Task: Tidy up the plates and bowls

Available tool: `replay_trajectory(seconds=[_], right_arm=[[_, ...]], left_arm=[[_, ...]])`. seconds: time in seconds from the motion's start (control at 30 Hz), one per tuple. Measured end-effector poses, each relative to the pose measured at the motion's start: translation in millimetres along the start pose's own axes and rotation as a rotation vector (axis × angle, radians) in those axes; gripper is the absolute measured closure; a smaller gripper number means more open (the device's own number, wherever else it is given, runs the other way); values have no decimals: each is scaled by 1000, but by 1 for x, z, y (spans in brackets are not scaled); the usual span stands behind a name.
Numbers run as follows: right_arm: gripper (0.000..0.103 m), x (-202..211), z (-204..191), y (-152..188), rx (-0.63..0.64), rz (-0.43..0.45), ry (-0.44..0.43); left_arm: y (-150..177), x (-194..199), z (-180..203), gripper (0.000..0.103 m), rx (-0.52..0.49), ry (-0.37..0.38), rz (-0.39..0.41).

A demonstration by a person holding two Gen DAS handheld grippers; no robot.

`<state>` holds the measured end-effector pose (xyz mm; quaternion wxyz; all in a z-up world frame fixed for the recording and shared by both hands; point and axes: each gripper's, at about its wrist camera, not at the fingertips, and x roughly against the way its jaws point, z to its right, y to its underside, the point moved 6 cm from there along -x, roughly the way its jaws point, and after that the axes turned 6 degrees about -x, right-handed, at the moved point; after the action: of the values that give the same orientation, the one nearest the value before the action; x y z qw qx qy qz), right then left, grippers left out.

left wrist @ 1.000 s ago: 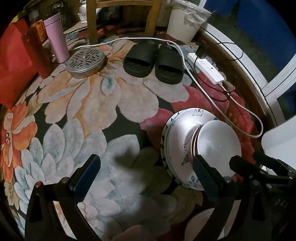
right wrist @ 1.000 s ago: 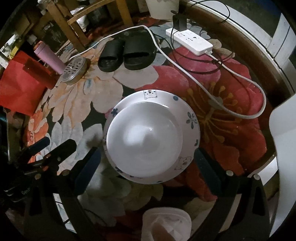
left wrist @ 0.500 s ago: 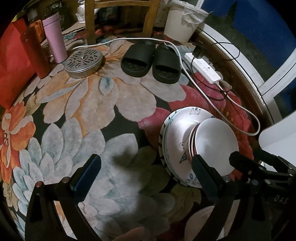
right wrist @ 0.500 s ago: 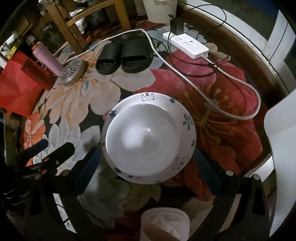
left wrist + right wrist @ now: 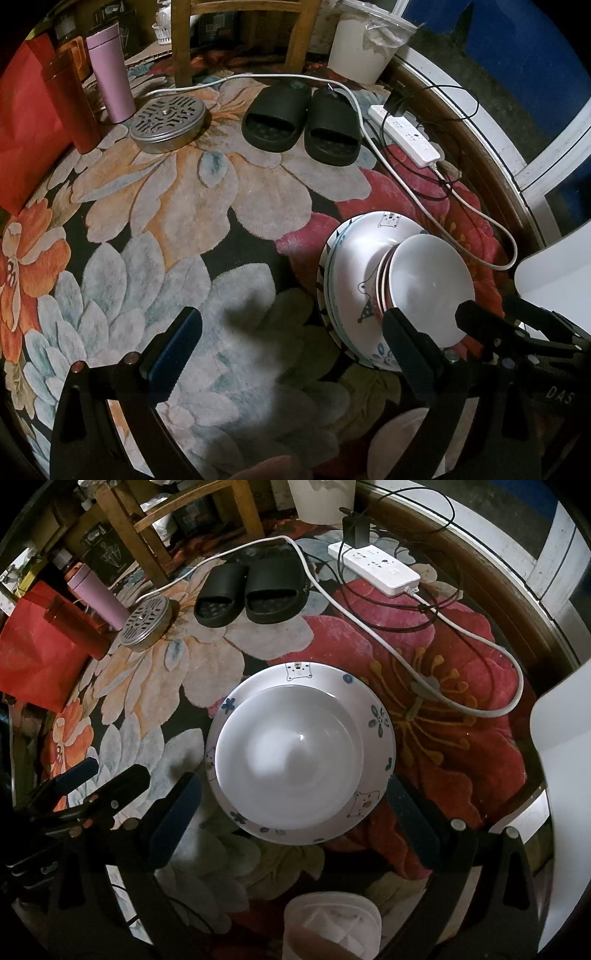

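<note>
While a floral rug covers the floor, the left tool hovers low over it with its fingers spread wide apart and holding nothing. Just to its right stands a stack of plates with cartoon prints, topped by nested white bowls. The right tool hangs above this stack, fingers wide apart on either side, not touching; black slippers and a power strip lie beyond.
</note>
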<state>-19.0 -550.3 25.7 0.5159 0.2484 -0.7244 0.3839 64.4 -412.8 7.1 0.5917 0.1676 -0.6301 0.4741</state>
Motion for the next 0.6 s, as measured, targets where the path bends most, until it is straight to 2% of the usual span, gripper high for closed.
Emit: replay_trajectory(seconds=[0.6], right_arm=[[3, 0, -1, 1, -1, 2, -1]], left_arm=[[0, 1, 0, 5, 1, 0, 1]])
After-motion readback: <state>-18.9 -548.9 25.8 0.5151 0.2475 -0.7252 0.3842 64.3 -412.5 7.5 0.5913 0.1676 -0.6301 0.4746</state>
